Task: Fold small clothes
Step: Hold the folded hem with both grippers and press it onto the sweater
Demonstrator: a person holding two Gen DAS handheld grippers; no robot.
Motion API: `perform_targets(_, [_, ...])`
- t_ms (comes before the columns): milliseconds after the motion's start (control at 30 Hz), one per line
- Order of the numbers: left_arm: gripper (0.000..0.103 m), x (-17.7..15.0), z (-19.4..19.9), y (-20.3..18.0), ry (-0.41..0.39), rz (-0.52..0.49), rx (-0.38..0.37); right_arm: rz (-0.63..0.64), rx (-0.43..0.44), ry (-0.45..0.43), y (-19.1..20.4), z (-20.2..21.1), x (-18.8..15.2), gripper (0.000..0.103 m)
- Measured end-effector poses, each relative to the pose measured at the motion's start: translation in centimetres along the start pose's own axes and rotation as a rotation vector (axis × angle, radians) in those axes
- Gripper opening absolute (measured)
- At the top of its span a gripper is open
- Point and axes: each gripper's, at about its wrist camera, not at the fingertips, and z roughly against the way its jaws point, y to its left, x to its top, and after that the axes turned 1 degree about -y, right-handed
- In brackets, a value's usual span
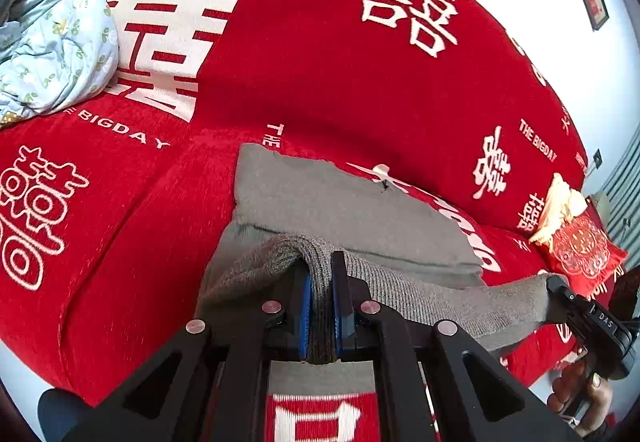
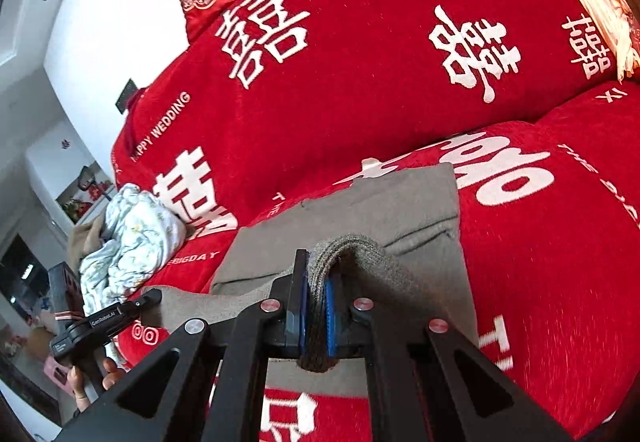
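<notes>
A grey knitted garment (image 1: 352, 209) is seen at lower centre of both views, on a red sofa cover (image 1: 300, 53). Its ribbed hem is pinched between the fingers of the left gripper (image 1: 321, 306) and the right gripper (image 2: 316, 306), lifted off the cover.

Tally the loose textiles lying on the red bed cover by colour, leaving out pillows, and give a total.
Grey: 1, the grey knit garment, pinched by both hand-held grippers.
Pale blue floral: 1, the crumpled cloth.
Cream: 1, the bundle by the embroidered pillow.
Total: 3
</notes>
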Motion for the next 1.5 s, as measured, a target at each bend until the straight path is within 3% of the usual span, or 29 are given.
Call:
perform_targets(933, [0.01,8.4,-7.6,-2.3,0.068,-0.01,0.069,-0.045,-0.087,0.052,-2.1,-8.4,7.7,0.007])
perform_targets(1500, [0.01,10.7,-12.2,-2.2,0.114,-0.014,0.093,-0.048,-0.115,0.096,-3.5,-12.7,9.9,0.007])
